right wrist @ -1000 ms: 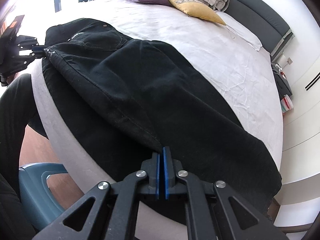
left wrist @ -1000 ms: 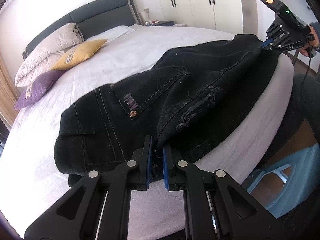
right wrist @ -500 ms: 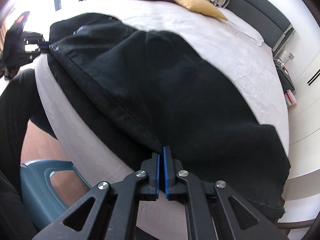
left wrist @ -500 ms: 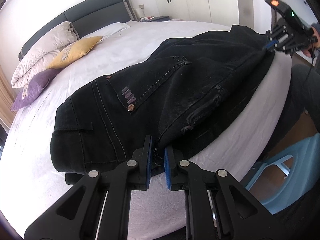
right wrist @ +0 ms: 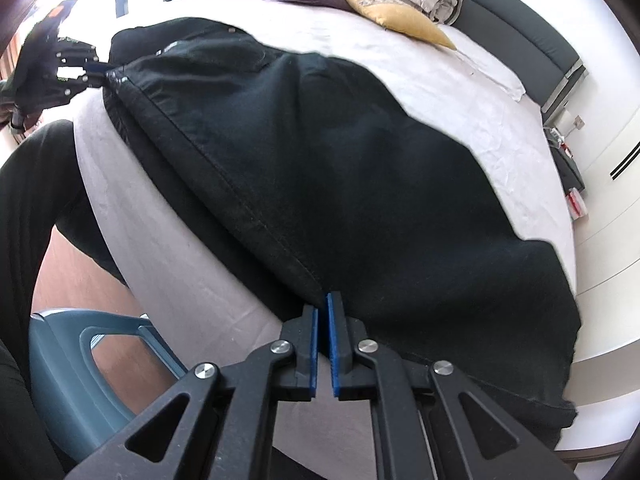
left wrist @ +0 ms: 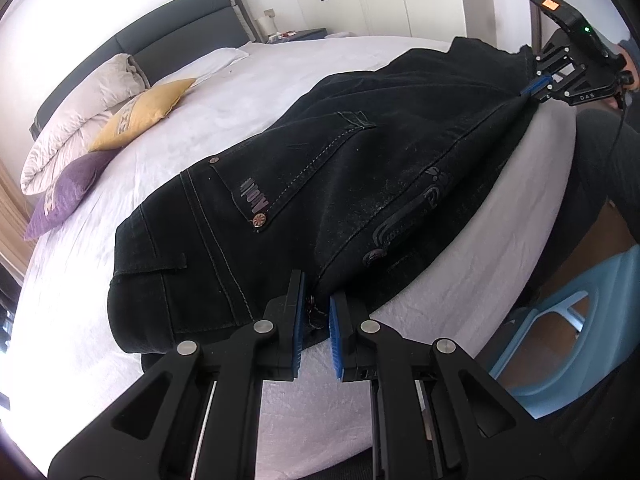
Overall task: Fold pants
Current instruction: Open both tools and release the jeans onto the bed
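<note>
Black jeans (left wrist: 360, 184) lie lengthwise along the near side of the white bed (left wrist: 240, 92), back pocket up, stretched between both grippers. My left gripper (left wrist: 316, 316) is shut on the waistband corner, with a fold of denim pinched between its blue pads. My right gripper (right wrist: 322, 304) is shut on the seamed edge of the leg part of the jeans (right wrist: 360, 184). Each tool shows in the other's view: the right gripper (left wrist: 534, 87) at the far end, the left gripper (right wrist: 100, 69) at the upper left, both gripping cloth. The hem hangs over the mattress edge.
Purple, yellow and white pillows (left wrist: 136, 116) and a rolled duvet lie against the dark headboard (left wrist: 176, 28). A light blue plastic stool (left wrist: 568, 332) stands on the floor beside the bed. A person's dark-trousered leg (right wrist: 28, 184) is close to the mattress edge. Wardrobes line the far wall.
My right gripper has sunk a little toward the bed edge with the leg seam, and the denim between the grippers has drawn straighter. The left gripper has rolled slightly and stayed in place.
</note>
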